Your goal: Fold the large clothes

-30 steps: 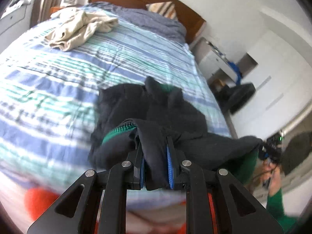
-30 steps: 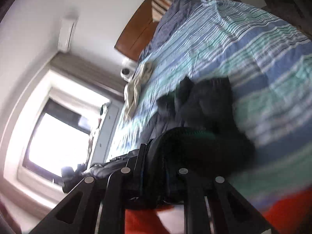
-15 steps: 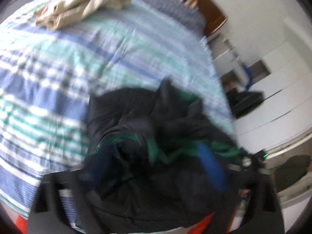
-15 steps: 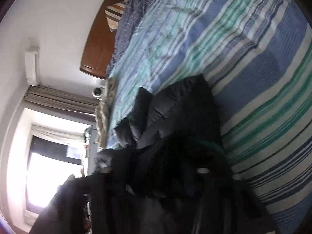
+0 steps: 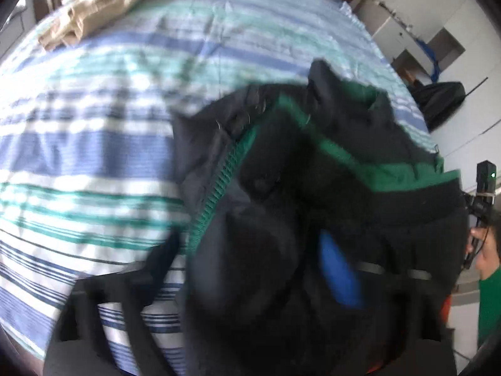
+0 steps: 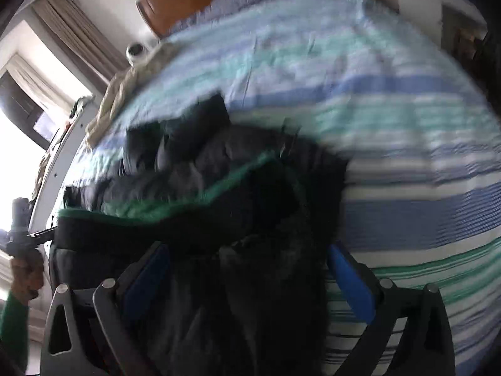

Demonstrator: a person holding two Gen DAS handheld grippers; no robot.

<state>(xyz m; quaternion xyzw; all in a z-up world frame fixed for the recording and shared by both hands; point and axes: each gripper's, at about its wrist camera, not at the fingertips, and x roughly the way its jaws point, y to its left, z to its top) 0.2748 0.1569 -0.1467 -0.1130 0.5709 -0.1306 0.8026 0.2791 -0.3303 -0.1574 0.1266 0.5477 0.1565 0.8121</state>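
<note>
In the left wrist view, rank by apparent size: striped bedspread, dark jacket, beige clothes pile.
1. Striped bedspread and dark jacket: each fills a similar share of the frame; the jacket's nearness to the camera inflates it, so unranked.
2. Beige clothes pile, clearly smallest.

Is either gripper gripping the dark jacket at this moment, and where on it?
Neither. Both the left gripper and right gripper have their jaws spread wide, with the dark green-trimmed jacket merely lying bunched between them on the striped bed.

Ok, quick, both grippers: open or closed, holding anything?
Left gripper: open, dark jacket draped over it.
Right gripper: open, jacket lying loose between its fingers.
</note>
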